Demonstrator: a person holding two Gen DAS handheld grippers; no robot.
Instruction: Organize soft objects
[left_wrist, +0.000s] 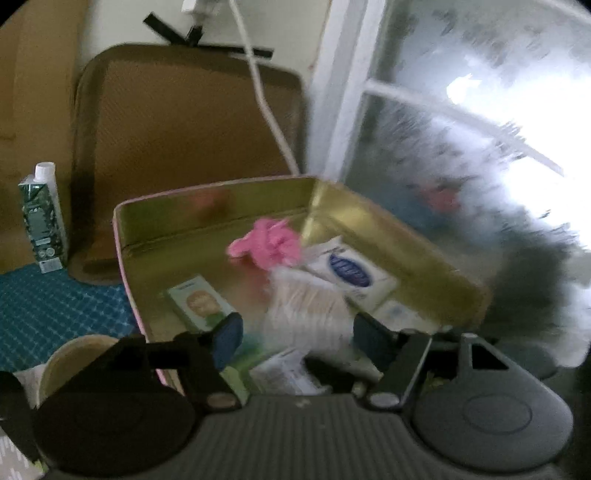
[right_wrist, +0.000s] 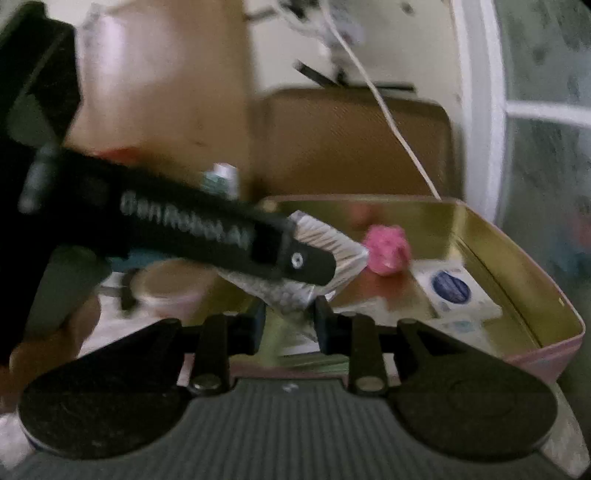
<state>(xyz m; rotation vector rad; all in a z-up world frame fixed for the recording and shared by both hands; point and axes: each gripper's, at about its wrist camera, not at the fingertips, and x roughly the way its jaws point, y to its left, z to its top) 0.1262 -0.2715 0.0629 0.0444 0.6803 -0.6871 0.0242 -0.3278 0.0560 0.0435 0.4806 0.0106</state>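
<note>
- Clear plastic packet of cotton swabs (left_wrist: 306, 306) is the item in hand; it hangs over the near edge of the gold-lined tin (left_wrist: 399, 236), tilted, not yet resting on the tin floor.
- Left gripper (right_wrist: 325, 266) is clenched on the packet, as the right wrist view shows; judged a carrying hold, to lower it into the tin.
- Right gripper (right_wrist: 290, 321) sits just below the packet with jaws parted and nothing between them; released.
- Pink soft ball (left_wrist: 267, 242) lies near the tin's far wall; a white box with a blue oval (left_wrist: 351, 275) lies against the right wall, a small green-edged box (left_wrist: 201, 301) near the left wall.
- Free floor remains mid-tin; the boxes narrow it.
- Outside the tin: carton (left_wrist: 42, 218) at far left, bowl (left_wrist: 70, 363) at near left, brown tray (left_wrist: 184, 110) upright behind. Frames are blurred.
</note>
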